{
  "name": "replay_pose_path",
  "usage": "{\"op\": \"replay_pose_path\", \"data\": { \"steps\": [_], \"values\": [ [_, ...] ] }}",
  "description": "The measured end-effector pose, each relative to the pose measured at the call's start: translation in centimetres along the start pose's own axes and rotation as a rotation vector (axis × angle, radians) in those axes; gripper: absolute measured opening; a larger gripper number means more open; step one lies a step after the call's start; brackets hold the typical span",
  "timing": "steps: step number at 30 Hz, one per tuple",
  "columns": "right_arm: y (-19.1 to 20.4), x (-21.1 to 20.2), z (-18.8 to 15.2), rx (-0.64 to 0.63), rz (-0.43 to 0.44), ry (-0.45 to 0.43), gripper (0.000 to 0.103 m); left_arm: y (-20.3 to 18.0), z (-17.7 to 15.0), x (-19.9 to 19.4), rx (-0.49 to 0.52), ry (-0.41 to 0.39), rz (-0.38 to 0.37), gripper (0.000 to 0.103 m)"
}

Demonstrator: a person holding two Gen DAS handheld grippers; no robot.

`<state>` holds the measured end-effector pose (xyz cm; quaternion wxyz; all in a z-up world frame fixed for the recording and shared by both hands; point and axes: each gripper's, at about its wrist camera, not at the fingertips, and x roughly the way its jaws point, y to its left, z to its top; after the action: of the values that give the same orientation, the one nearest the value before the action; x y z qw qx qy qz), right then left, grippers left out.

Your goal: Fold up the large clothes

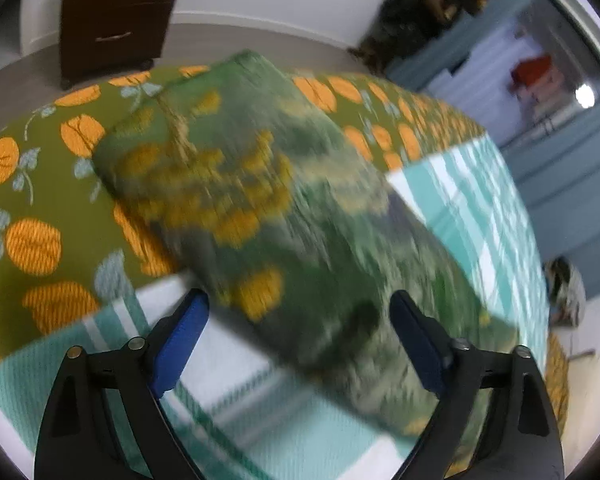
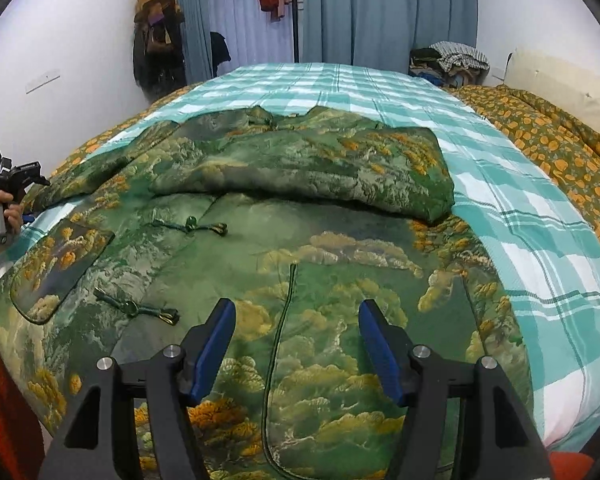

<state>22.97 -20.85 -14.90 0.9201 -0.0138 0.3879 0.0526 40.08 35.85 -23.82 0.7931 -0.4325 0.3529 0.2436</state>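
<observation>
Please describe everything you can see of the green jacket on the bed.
The jacket looks padded, of shiny green brocade with yellow trees and pale clouds. It lies flat on the checked bedsheet, front up, with knotted cord fastenings and a patch pocket. Its right sleeve is folded across the chest. Neither open gripper holds it.

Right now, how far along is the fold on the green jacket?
Done: one sleeve of the green landscape-print padded jacket lies folded across its chest on the teal checked bedsheet. In hand: nothing; the right gripper hangs open over the hem, and the left gripper is open by the blurred other sleeve. Left: that sleeve, then folding the body.
</observation>
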Motion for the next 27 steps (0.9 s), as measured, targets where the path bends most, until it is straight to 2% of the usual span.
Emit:
{"op": "replay_pose_path", "data": {
  "steps": [1, 3, 5, 7, 10, 13, 16, 18, 20, 22, 24, 27],
  "values": [
    [0.1, 0.1, 0.0, 0.000, 0.000, 0.001, 0.065, 0.4, 0.3, 0.2, -0.017, -0.012, -0.016, 0.068],
    [0.2, 0.2, 0.0, -0.001, 0.002, 0.001, 0.065, 1.0, 0.7, 0.4, -0.023, 0.001, -0.017, 0.027],
    [0.2, 0.2, 0.1, -0.001, 0.006, -0.002, 0.065, 0.9, 0.9, -0.2, 0.012, -0.003, -0.019, 0.013],
    [0.3, 0.2, 0.1, 0.002, 0.012, -0.007, 0.065, -0.9, 1.0, -1.9, 0.096, -0.039, -0.010, 0.010],
    [0.2, 0.2, 0.2, 0.012, 0.021, -0.016, 0.065, -5.9, 0.1, -5.4, 0.321, -0.133, 0.005, 0.009],
    [0.1, 0.1, 0.2, 0.020, 0.030, -0.025, 0.065, -12.5, -3.2, -10.2, 0.602, -0.252, -0.025, 0.008],
    [-0.2, -0.2, 0.3, 0.037, 0.037, -0.036, 0.065, -18.4, -8.6, -14.4, 0.862, -0.326, -0.123, 0.008],
    [-0.6, -0.5, 0.3, 0.053, 0.038, -0.046, 0.065, -21.2, -12.8, -15.9, 0.997, -0.341, -0.178, 0.008],
    [-1.0, -0.7, 0.4, 0.065, 0.035, -0.055, 0.065, -23.8, -18.2, -16.7, 1.150, -0.351, -0.224, 0.008],
    [-1.4, -1.0, 0.4, 0.077, 0.029, -0.064, 0.065, -25.2, -22.9, -16.4, 1.268, -0.342, -0.240, 0.008],
    [-1.9, -1.3, 0.3, 0.088, 0.024, -0.069, 0.065, -26.1, -27.1, -15.0, 1.351, -0.297, -0.248, 0.009],
    [-2.9, -1.4, 0.1, 0.107, 0.014, -0.073, 0.065, -26.5, -32.0, -11.5, 1.433, -0.177, -0.220, 0.010]
  ]
}}
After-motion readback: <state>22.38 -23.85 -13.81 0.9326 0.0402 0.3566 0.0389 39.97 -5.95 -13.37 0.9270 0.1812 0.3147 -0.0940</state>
